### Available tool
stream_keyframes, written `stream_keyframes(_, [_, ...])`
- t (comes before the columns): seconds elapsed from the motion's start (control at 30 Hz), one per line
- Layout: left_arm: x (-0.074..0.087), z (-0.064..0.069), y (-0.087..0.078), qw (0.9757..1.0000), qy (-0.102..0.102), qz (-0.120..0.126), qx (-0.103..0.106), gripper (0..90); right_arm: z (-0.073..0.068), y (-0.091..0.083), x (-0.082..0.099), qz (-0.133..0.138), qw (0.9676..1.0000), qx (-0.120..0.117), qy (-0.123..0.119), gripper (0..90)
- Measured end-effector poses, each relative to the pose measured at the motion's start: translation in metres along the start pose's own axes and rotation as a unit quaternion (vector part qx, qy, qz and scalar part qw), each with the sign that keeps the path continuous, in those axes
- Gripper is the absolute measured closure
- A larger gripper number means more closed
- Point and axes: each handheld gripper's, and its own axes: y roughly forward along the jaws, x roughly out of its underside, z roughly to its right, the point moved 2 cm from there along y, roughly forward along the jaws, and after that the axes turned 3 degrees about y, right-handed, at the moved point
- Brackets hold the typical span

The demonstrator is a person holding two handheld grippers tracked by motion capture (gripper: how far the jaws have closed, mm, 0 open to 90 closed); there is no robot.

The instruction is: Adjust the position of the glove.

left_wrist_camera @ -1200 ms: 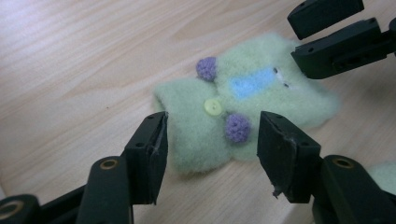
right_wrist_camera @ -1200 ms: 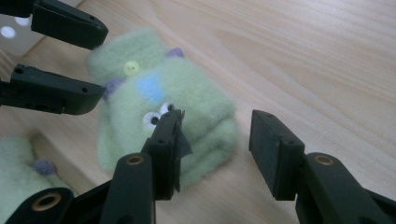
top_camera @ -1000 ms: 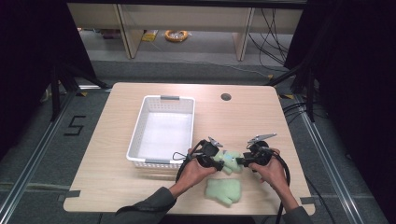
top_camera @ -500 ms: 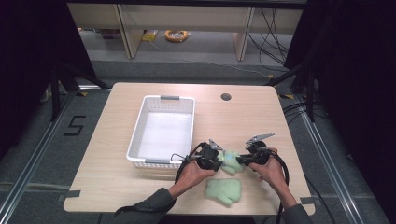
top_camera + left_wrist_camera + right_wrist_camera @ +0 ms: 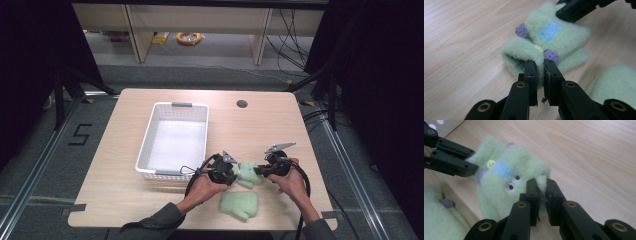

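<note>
Green fleece is what both tools have hold of: a small pale-green mitten point(image 5: 247, 173) with a blue patch, purple knobs and a yellow button lies on the wooden counter point(image 5: 260, 125) near the person's edge, between the two hands. The left tool point(image 5: 541, 65) has just been closing, and its jaws now pinch the mitten's open cuff edge, with the fabric squeezed between the pads. The right tool point(image 5: 541, 185) has likewise just been closing and now clamps the opposite edge of the same mitten, near its two little button eyes. In the high view the left tool point(image 5: 231, 167) and the right tool point(image 5: 260, 170) face each other across the mitten, each at one end of it.

A second green mitten point(image 5: 240, 205) rests flat on the counter just nearer the person, touched by neither tool. The white basket point(image 5: 172, 172) stands to the left and a little farther off, with nothing visible inside it.

As a judgement, the work is at an early stage: the two-handed grip on the first mitten is made, but it has not left the counter. Lifting it and, probably, carrying it to the basket are left, and the second mitten after that.
</note>
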Motion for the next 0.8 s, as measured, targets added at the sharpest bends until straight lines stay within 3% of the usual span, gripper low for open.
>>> stream_keyframes(0.1, [-0.001,0.002,-0.004,0.9998,-0.009,0.019,0.002,82.0,-0.001,-0.002,-0.002,0.022,0.9997,-0.002,-0.007,82.8])
stream_keyframes(0.13, [-0.002,0.002,-0.007,0.9999,-0.007,0.014,0.007,82.0,0.0,-0.007,-0.003,0.01,0.9998,0.0,-0.015,82.8])
stream_keyframes(0.17, [-0.002,0.002,-0.009,0.9997,-0.006,0.023,-0.003,82.0,-0.002,-0.008,-0.003,0.022,0.9998,0.0,0.0,82.9])
stream_keyframes(0.2, [-0.003,0.002,-0.011,0.9997,-0.003,0.025,0.001,82.0,-0.003,-0.012,-0.004,0.008,1.0,-0.001,-0.004,82.9])
stream_keyframes(0.23, [-0.003,0.003,-0.013,0.9996,-0.005,0.029,0.003,82.0,-0.004,-0.011,-0.004,0.024,0.9997,0.0,-0.002,82.9])
stream_keyframes(0.27, [-0.003,0.002,-0.015,0.9996,-0.003,0.029,0.004,81.9,-0.005,-0.013,-0.005,0.023,0.9997,-0.002,-0.001,82.9])
stream_keyframes(0.3, [-0.003,0.002,-0.017,0.9995,-0.005,0.031,0.007,81.9,-0.005,-0.015,-0.005,0.024,0.9995,-0.011,-0.019,82.9])
stream_keyframes(0.37, [-0.003,0.002,-0.02,0.9994,-0.006,0.028,0.019,81.9,-0.008,-0.018,-0.005,0.028,0.9994,-0.012,-0.017,82.9])
stream_keyframes(0.6, [-0.001,0.004,-0.023,0.999,-0.008,0.036,0.023,81.8,-0.009,-0.022,-0.005,0.039,0.9989,-0.015,-0.023,82.8])
stream_keyframes(0.63, [-0.001,0.004,-0.023,0.999,-0.005,0.038,0.024,81.8,-0.011,-0.021,-0.004,0.047,0.9986,-0.021,-0.013,82.8])
stream_keyframes(0.8, [0.0,0.01,-0.028,0.9986,-0.005,0.039,0.035,81.7,-0.014,-0.029,0.0,0.035,0.9991,-0.015,-0.018,82.8])
